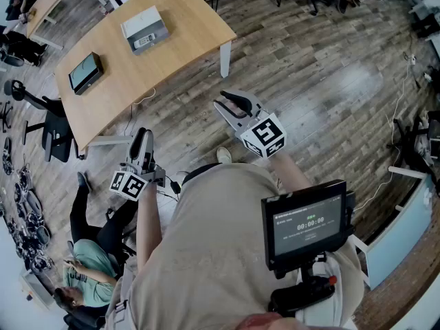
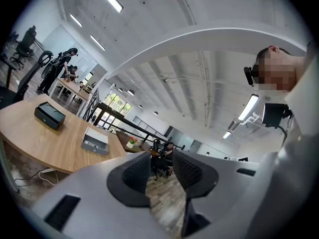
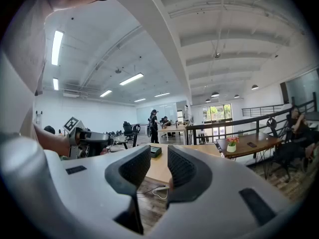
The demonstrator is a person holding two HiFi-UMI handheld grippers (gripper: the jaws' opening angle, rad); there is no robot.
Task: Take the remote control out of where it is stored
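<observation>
The head view alone shows both tools at once, held over the wood floor [image 1: 323, 81] short of the table [image 1: 172, 60]; the left hand-held gripper [image 1: 143, 136] and the right hand-held gripper [image 1: 229, 105] both point toward the table, well apart from it. On the table lie a grey box [image 1: 144, 28] and a black box [image 1: 86, 73], apart from each other; the remote control cannot be made out in any view.

The left gripper view shows its jaws slightly apart with only floor in the gap; the grey box [image 2: 94, 141] and black box [image 2: 49, 115] sit far off to the left. The right gripper view shows its jaws likewise parted and bare, the black box [image 3: 155, 152] just above the gap.
</observation>
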